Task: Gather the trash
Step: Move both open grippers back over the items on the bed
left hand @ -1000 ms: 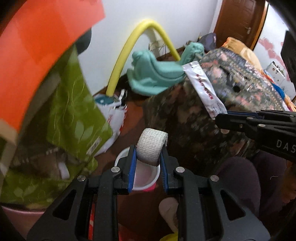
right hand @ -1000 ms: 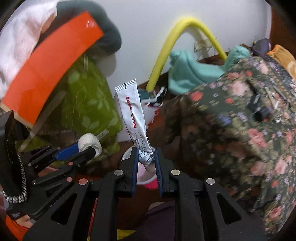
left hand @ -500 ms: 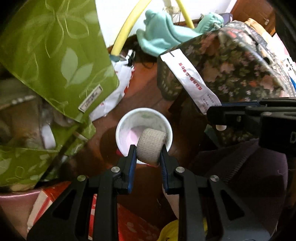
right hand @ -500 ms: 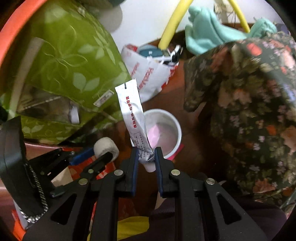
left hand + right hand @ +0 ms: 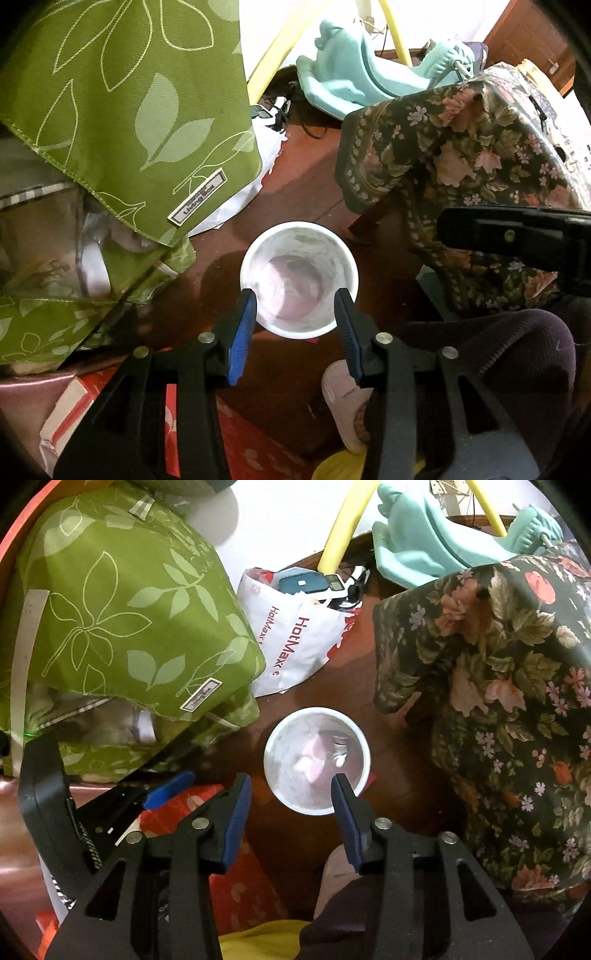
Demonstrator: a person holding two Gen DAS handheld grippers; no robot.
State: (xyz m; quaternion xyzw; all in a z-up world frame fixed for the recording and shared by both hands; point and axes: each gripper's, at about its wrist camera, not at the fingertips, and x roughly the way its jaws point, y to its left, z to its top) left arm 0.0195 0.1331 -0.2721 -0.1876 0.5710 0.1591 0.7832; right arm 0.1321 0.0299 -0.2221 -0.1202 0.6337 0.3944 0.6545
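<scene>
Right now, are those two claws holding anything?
Nothing. Both the left gripper and right gripper have just opened their jaws, empty, above the white cup.

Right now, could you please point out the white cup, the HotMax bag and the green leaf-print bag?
white cup [image 5: 275, 238]: left wrist view, upper rim.
HotMax bag [image 5: 295, 646]: right wrist view, printed white front.
green leaf-print bag [image 5: 140, 627]: right wrist view, middle of its top panel.
</scene>
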